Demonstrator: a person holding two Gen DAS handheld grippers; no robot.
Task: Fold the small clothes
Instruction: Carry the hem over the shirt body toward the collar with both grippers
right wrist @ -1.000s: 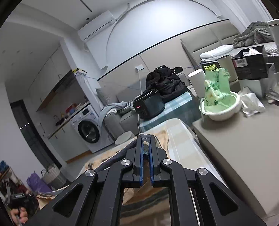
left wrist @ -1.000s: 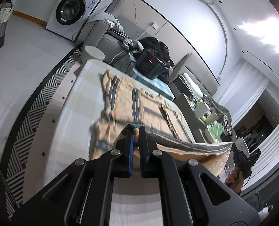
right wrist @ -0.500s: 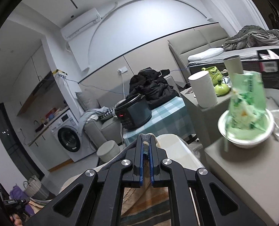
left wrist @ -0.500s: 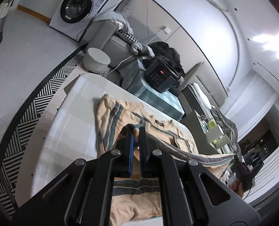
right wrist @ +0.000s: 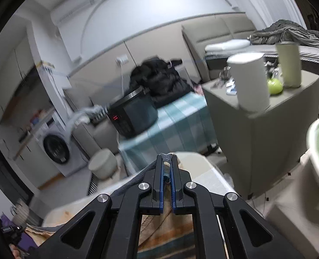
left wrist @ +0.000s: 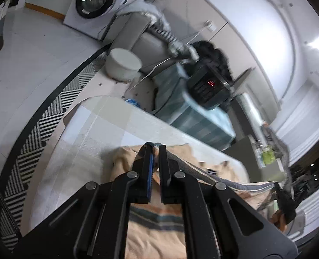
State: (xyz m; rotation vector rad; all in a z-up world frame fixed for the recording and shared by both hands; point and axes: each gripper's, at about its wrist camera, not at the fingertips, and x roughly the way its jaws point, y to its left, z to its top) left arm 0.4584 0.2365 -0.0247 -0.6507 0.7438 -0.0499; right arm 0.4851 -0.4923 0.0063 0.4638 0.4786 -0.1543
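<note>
The left gripper [left wrist: 155, 149] had its jaws pinched narrow on the grey hem of a striped shirt [left wrist: 157, 226], and the right gripper [right wrist: 166, 161] gripped the same hem further along, a wad of blue-grey cloth bunched between its blue pads. The shirt lay on the counter [left wrist: 90, 133], its lifted hem stretched taut between the two grippers above the lower layer, so the fold looked partly made and not yet laid down.

The main risk, as I judged it, was slip: each grip took only a thin bite of hem near the fingertips, and a pull of one gripper away from the other could drag the edge free and let one corner drop crooked. Uneven travel of the two hands would skew the fold line, and dragging low could rumple the layer beneath. The lifted edge was also close to the counter's far rim, so overshooting might send cloth over the side.

The shirt was soft, peach-coloured knit with teal and grey bands, wrinkled and limp, likely to sag wherever it was unsupported. The counter carried a smooth, pale checked cover. Beyond it stood a black rice cooker [left wrist: 209, 88] on a teal checked cloth, hard and glossy, and a white washing machine [left wrist: 94, 4].
</note>
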